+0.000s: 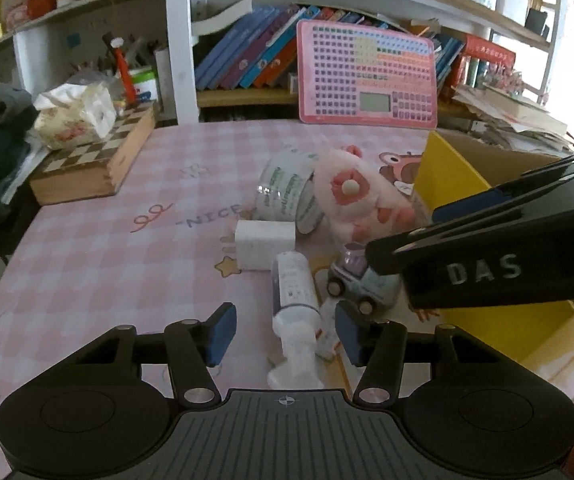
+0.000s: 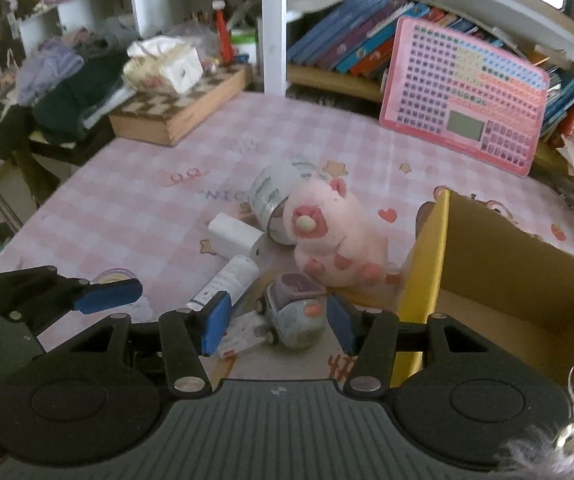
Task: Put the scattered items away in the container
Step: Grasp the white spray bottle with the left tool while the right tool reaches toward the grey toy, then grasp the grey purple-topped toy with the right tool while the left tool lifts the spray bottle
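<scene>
Clutter crowds your tongs: left tongs (image 1: 283, 334) straddle the white plastic tube (image 1: 293, 288), right tongs (image 2: 277, 326) bracket the grey toy car (image 2: 295, 316), neither clenched; the pink plush pig (image 2: 335, 236) blocks the yellow cardboard box (image 2: 427, 264) at right.

Tablecloth (image 1: 99, 248): matt checked cloth. Plush pig (image 2: 335, 228): soft fuzzy fabric. Tape roll (image 1: 287, 192): glossy clear plastic film. Charger block (image 1: 263, 242): smooth matt white plastic. Tube (image 1: 295, 292): smooth plastic, slight sheen. Toy car (image 2: 297, 314): smooth moulded plastic. Box (image 2: 499, 264): matt cardboard, yellow outer face. Chessboard case (image 1: 99, 164): wood.
</scene>
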### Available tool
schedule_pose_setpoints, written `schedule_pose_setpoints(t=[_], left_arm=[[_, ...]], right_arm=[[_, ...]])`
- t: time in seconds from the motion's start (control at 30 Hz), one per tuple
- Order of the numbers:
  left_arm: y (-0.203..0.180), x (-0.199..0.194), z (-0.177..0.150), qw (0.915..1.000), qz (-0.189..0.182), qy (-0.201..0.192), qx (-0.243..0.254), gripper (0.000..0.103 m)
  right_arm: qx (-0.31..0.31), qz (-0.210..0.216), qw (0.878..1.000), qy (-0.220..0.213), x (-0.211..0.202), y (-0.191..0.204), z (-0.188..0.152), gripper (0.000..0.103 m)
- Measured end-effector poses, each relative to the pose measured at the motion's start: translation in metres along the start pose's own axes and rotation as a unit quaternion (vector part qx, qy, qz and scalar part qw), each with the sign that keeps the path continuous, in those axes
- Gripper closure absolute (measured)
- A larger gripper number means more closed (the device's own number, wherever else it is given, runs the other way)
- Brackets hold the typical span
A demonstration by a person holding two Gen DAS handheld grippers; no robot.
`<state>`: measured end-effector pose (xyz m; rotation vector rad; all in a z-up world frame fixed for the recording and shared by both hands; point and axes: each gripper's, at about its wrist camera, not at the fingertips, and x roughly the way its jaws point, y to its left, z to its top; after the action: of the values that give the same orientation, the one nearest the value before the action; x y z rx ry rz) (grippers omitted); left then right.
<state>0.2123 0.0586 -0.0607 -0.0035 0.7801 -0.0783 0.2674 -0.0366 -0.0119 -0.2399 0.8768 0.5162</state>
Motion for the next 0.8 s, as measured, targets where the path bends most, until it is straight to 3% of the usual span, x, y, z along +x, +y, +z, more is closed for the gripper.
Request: schedule_pose_setpoints(t=[0.33, 0.47, 0.73, 0.8], left_arm=[[0.005, 0.041, 0.013, 0.9991, -0.012, 0.04, -0.008, 0.062], [0.008, 0.052, 0.015, 0.9979, -0.019, 0.061, -0.012, 0.07], [0.017, 0.065, 0.018, 0.9969, -0.022, 0.074, -0.016, 0.07], [0.02, 0.068, 0.018, 0.9966, -0.022, 0.079, -0.011, 0.07]], right_arm=[[-0.018, -0.022, 0.997, 0.069, 0.055, -0.003, 0.022, 0.051], [-0.004, -0.008, 0.993, 0.12, 0.078, -0.008, 0.024, 0.052], [0.011, 0.014, 0.99, 0.137, 0.096, -0.011, 0.033, 0.052], [0.024, 0.025, 0.987, 0.159, 0.105, -0.012, 0.034, 0.053]])
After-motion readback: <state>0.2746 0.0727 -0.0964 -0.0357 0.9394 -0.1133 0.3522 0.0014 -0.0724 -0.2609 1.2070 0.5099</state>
